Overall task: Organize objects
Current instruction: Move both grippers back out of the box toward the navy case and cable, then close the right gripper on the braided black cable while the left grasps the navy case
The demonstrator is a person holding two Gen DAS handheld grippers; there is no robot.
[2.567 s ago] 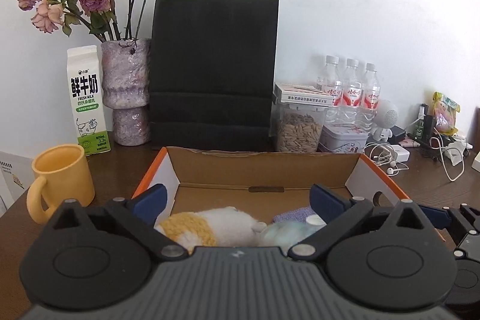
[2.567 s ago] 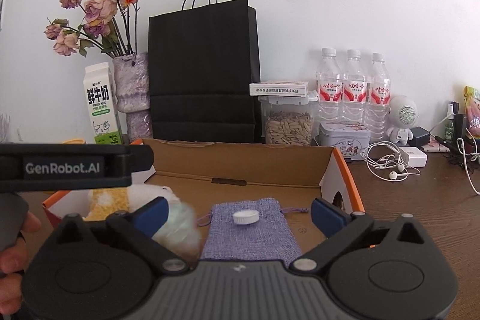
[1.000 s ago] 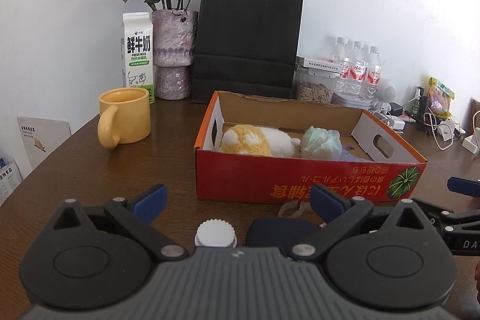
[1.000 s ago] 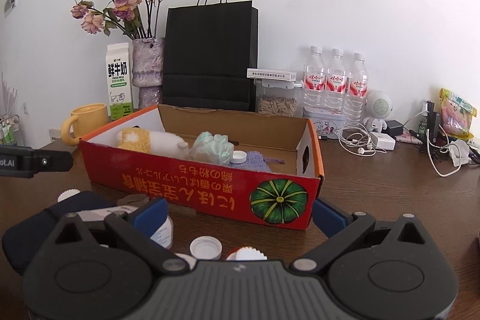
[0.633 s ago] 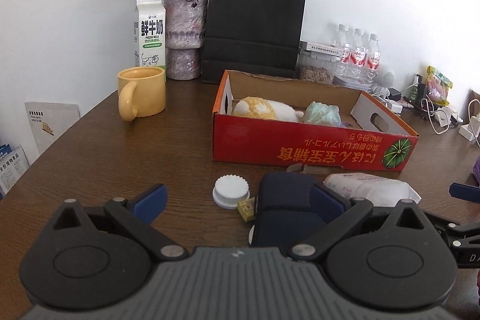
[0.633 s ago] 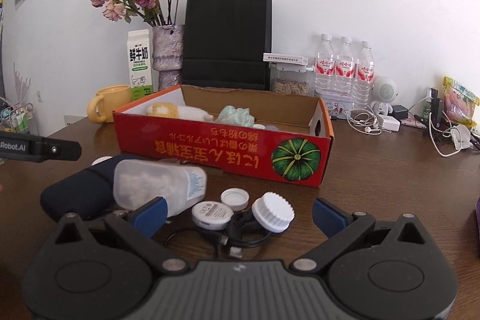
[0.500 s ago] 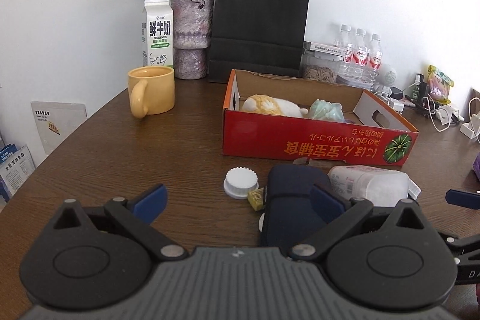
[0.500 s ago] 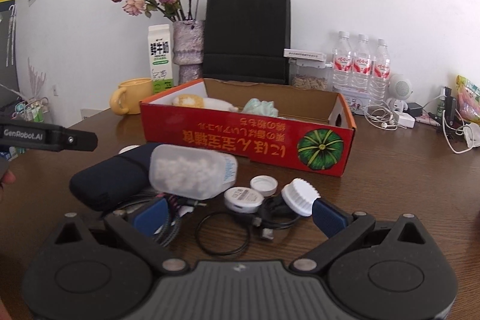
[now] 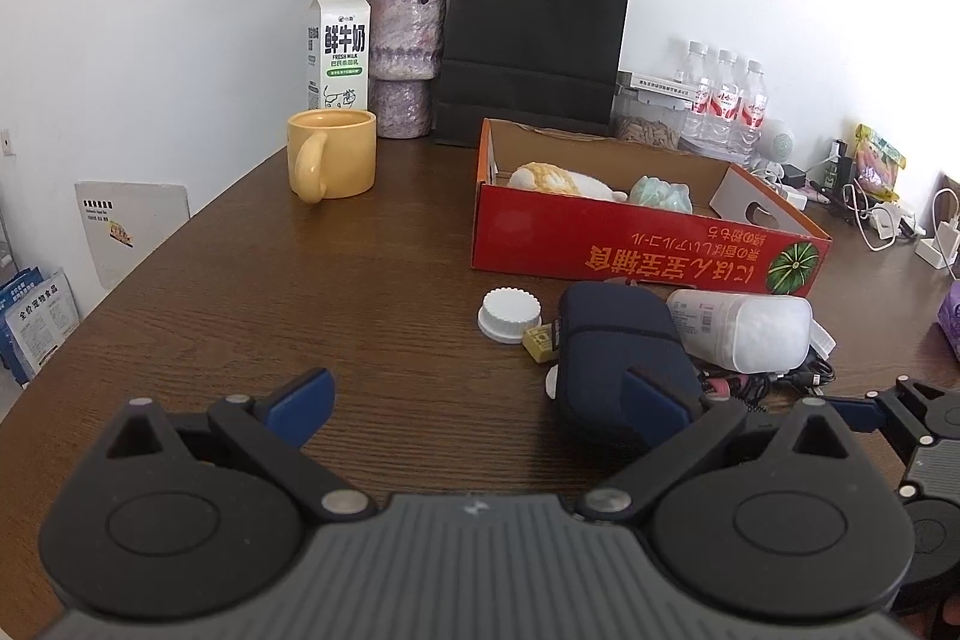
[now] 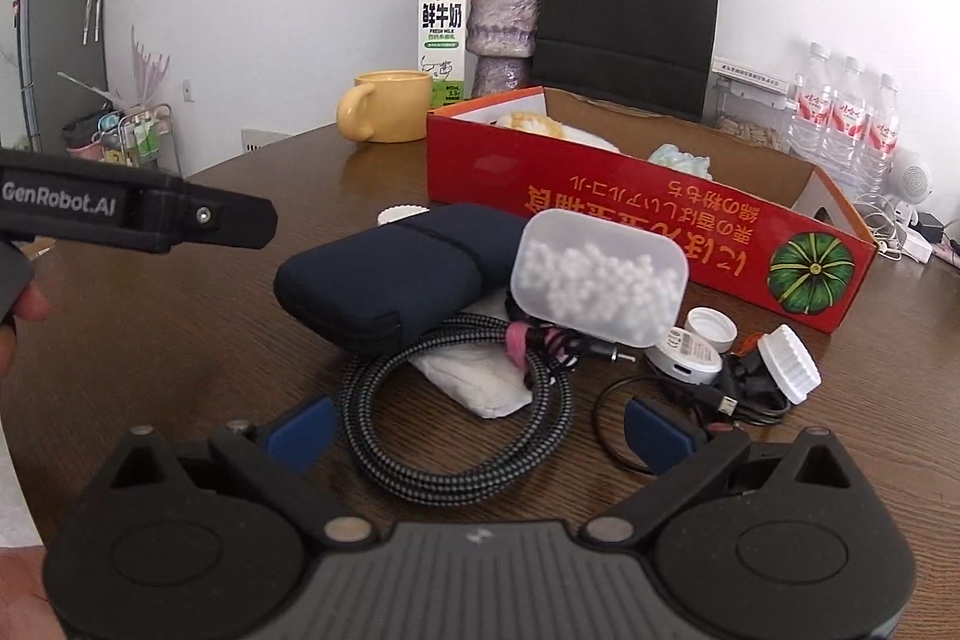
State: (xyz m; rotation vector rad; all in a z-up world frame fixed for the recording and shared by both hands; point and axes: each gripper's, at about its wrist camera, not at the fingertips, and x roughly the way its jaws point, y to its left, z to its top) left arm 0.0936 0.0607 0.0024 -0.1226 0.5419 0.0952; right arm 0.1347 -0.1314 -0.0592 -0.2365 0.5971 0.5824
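A red cardboard box (image 9: pixel 648 244) (image 10: pixel 600 202) stands on the brown table, with a yellow-white plush (image 9: pixel 558 178) and a pale green soft thing (image 9: pixel 660 193) inside. In front of it lies a pile: a dark blue pouch (image 9: pixel 618 340) (image 10: pixel 396 268), a clear jar of white beads (image 9: pixel 744 322) (image 10: pixel 600 274), a braided cable (image 10: pixel 456 412), white caps (image 9: pixel 509 314) (image 10: pixel 789 364) and a small round white case (image 10: pixel 690 355). My left gripper (image 9: pixel 480 394) is open and empty, pulled back over the table. My right gripper (image 10: pixel 480 430) is open and empty above the cable.
A yellow mug (image 9: pixel 333 154), a milk carton (image 9: pixel 337 46), a vase of dried roses (image 9: pixel 408 58) and a black paper bag (image 9: pixel 534 40) stand behind. Water bottles (image 9: pixel 726 100), a seed jar and chargers crowd the back right.
Both grippers have drawn back from inside the box to the near side of the table. The pile in front of the box has come into view. Both stay open and empty.
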